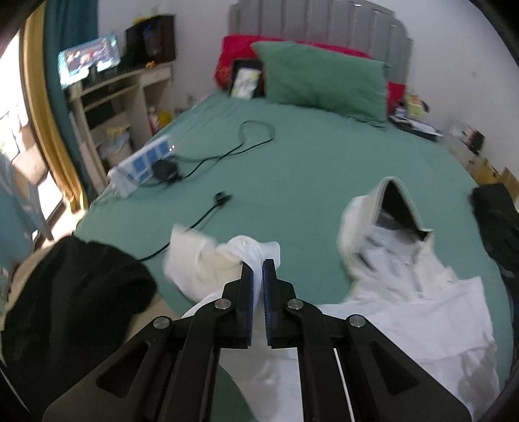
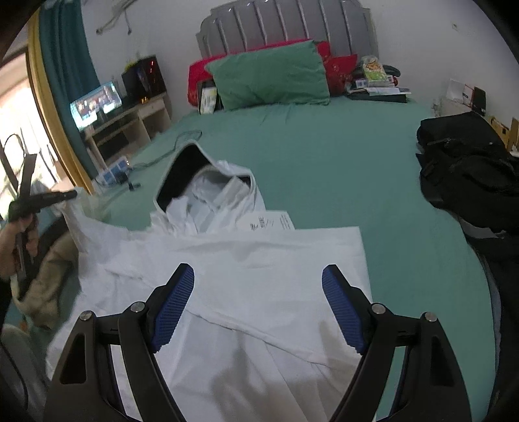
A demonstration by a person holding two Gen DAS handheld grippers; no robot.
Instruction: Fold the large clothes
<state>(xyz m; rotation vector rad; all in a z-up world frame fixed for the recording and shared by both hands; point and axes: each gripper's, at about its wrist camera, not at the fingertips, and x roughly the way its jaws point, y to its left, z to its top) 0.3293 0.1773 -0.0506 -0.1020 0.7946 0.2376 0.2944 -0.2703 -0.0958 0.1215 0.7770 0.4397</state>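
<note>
**Two grippers over one white hooded top on a green bed**

One white hooded top of thin cloth [image 2: 259, 259] lies spread on the green bed sheet [image 2: 356, 168], its grey-edged hood [image 2: 201, 175] propped open toward the headboard and a printed white label [image 2: 269, 222] showing just below the neck. The left gripper [image 1: 258, 267] has its black fingers with blue ribbed pads pressed together on a bunched fold of the top's white sleeve [image 1: 207, 259], which is lifted off the sheet. In the right wrist view that same gripper shows at the left edge, held in a person's hand [image 2: 13, 240], with cloth hanging from its tip. The right gripper [image 2: 258, 285] hovers above the top's body with its blue pads [image 2: 175, 308] spread wide, nothing between them.

A green pillow [image 1: 324, 81] leans on red cushions [image 1: 240, 55] by the grey padded headboard [image 2: 285, 26]. A white power strip [image 1: 142, 162] and a black cable [image 1: 227, 152] lie on the sheet's left side. A black bag [image 2: 467, 168] sits on the bed's right edge, and a dark garment [image 1: 74, 298] lies at the near left.
</note>
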